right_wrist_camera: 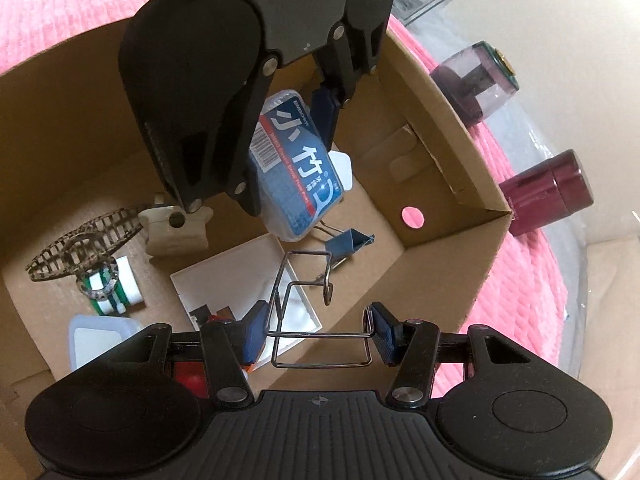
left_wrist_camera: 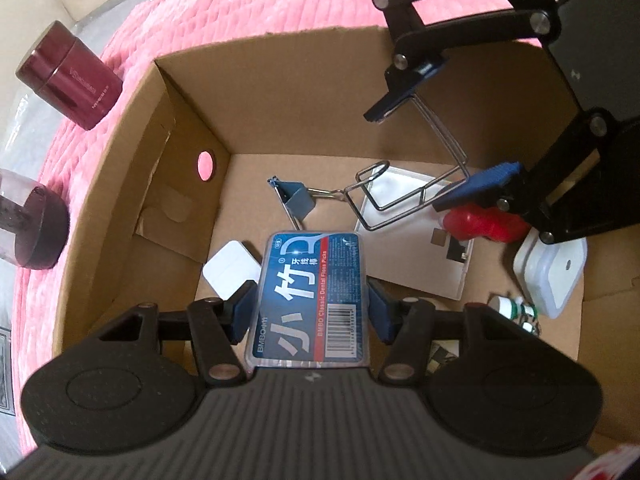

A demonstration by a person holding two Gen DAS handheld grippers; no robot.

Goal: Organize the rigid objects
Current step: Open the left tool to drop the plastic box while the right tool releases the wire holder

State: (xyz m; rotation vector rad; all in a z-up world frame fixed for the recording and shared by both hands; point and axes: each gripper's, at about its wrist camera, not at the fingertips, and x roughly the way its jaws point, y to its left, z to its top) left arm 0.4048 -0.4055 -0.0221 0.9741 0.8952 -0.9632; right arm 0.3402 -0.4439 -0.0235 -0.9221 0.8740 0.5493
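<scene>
We have both grippers over the open cardboard box [left_wrist_camera: 188, 128], which sits on a pink ribbed mat [left_wrist_camera: 240, 8], and each is carrying something. Our left gripper [left_wrist_camera: 310, 310] is clamped across the short sides of a blue floss-pick case [left_wrist_camera: 308, 296], held above the box floor near the wall with the round hole [left_wrist_camera: 205, 164]. Our right gripper [right_wrist_camera: 320, 334] is pinching a bent wire rack [right_wrist_camera: 316, 312] by two thin rods, over the far side of the floor, above a flat white tray [right_wrist_camera: 248, 276]. The wire worries us most: the pads touch only slim rods, so a small twist could let the rack swing or slide out, and its free loop hangs just beside the blue binder clip [right_wrist_camera: 350, 242], where it could hook on. The case is smooth plastic, and we judge it could tip out if the jaws ease unevenly. Both grippers share a tight space, so they could knock together. The floor already holds a red bottle [left_wrist_camera: 480, 222], a white lidded container [left_wrist_camera: 552, 276] and a mesh hair clip [right_wrist_camera: 84, 244], so a careless drop might land on these. Two dark red jars [left_wrist_camera: 70, 76] wait outside on the mat.
</scene>
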